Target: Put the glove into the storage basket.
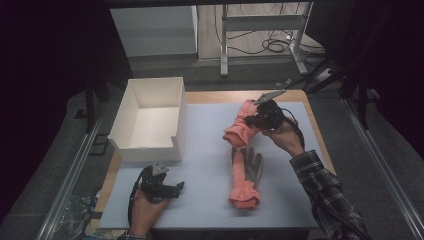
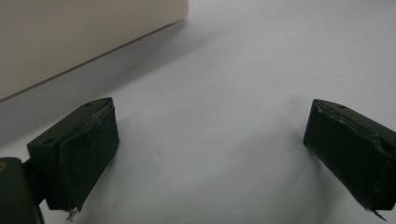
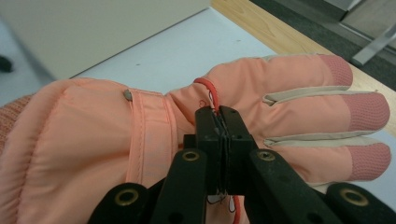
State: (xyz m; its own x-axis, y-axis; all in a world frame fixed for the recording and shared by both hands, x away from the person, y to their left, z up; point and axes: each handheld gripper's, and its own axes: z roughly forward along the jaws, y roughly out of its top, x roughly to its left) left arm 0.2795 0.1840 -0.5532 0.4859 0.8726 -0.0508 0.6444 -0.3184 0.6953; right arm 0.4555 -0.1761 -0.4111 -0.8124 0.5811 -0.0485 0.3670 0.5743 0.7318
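Nearest me, the left tool (image 1: 176,188) rests low on the pale grey tabletop (image 1: 210,165), released, with nothing between its pads. Beyond it stands an open white cardboard box (image 1: 150,120). Further right, a second salmon-pink glove with a grey palm (image 1: 246,176) lies flat, cuff towards me. The right tool (image 3: 219,116) is clenched on a thin red loop at the wrist of the padded salmon-pink winter glove (image 3: 140,140), which hangs over the tabletop's far right, its length slanting, cuff lower left, pink-tipped fingers away towards the back.
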